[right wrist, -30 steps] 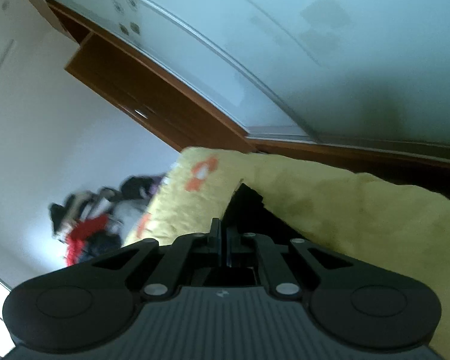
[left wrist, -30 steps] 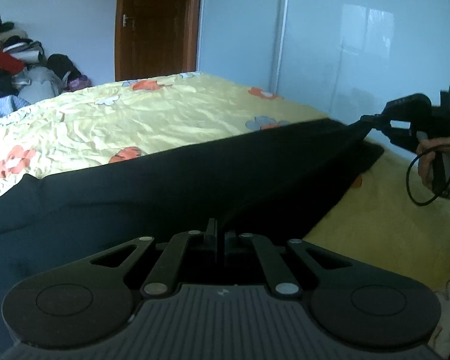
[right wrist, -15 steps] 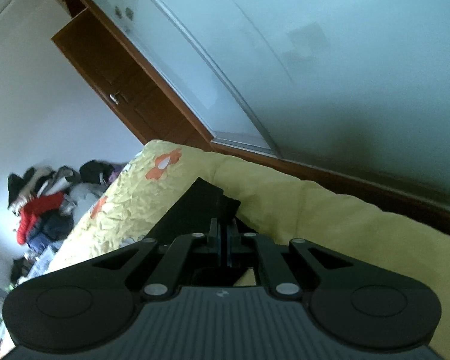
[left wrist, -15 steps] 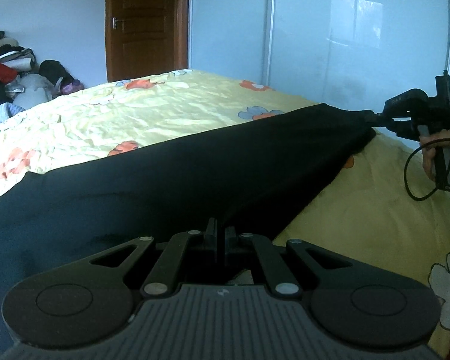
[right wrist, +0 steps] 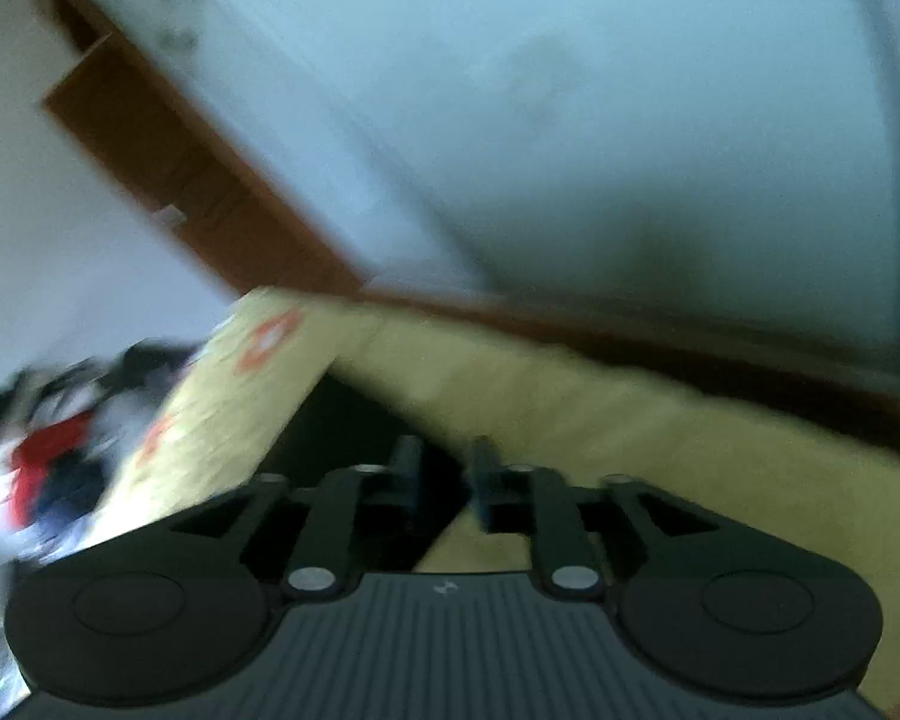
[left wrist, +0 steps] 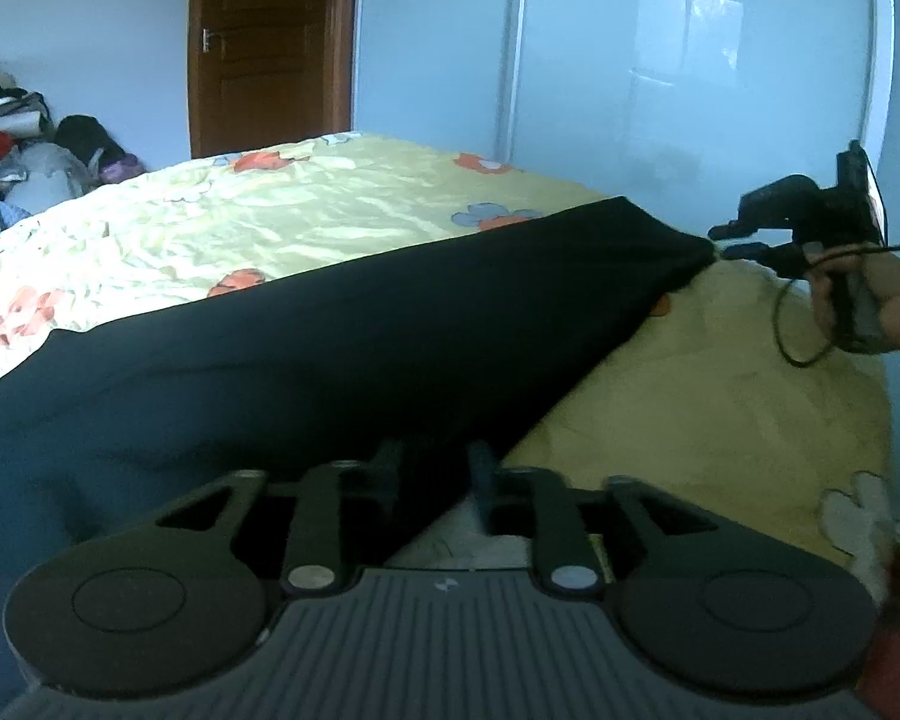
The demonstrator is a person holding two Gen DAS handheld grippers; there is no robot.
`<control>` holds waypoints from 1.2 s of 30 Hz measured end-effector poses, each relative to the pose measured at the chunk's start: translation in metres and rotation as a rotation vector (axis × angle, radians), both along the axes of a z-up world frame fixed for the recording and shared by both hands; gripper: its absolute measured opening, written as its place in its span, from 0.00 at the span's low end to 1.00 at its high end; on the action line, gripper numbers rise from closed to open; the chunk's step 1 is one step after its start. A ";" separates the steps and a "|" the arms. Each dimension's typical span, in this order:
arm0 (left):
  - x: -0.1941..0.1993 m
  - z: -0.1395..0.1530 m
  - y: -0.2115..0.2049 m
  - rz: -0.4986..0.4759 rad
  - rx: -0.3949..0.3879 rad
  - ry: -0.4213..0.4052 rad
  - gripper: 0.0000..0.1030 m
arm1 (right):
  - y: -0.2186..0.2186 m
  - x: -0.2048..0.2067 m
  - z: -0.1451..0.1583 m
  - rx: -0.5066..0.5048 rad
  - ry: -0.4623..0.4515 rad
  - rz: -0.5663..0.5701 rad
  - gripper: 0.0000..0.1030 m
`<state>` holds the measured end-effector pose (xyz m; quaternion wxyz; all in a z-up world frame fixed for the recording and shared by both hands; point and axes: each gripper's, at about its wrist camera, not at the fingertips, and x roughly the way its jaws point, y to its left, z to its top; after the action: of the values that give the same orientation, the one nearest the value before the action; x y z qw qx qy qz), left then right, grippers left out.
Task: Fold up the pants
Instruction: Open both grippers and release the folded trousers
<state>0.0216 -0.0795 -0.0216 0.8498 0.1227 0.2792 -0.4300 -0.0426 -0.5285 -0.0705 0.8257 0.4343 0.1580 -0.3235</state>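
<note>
The black, soft fabric pants (left wrist: pixel 342 354) are laid in a long band across the yellow floral bed sheet (left wrist: pixel 306 210). Both the left gripper (left wrist: pixel 432 474) and the right gripper (left wrist: pixel 727 241) have just been opening and are parted, with cloth edges between or beside unpressed jaws. Limp, light, creasing cloth is expected; hems and waistband corners are judged the best holds.

We see a bed (left wrist: pixel 342 210) covered by a crumpled yellow sheet (left wrist: pixel 708 408) printed with orange, blue and white flowers; dark pants (left wrist: pixel 354 348) lie flat across it in a long band from the near left corner out toward the far right edge, where the sheet drops away
</note>
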 end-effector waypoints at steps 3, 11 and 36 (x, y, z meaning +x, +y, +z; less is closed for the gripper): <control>-0.002 0.012 0.012 0.012 -0.055 -0.007 0.59 | 0.013 -0.008 0.025 -0.156 0.000 -0.110 0.42; 0.058 0.023 0.016 0.432 -0.069 -0.087 0.79 | 0.124 0.111 0.047 -0.411 0.151 0.712 0.96; 0.048 -0.019 0.002 0.557 0.071 -0.116 0.99 | 0.188 0.159 0.033 -0.388 0.308 0.883 1.00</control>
<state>0.0695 -0.0772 -0.0405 0.9449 0.0956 0.2680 -0.1619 0.1159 -0.3404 -0.0379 0.9164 0.1120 0.3834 -0.0270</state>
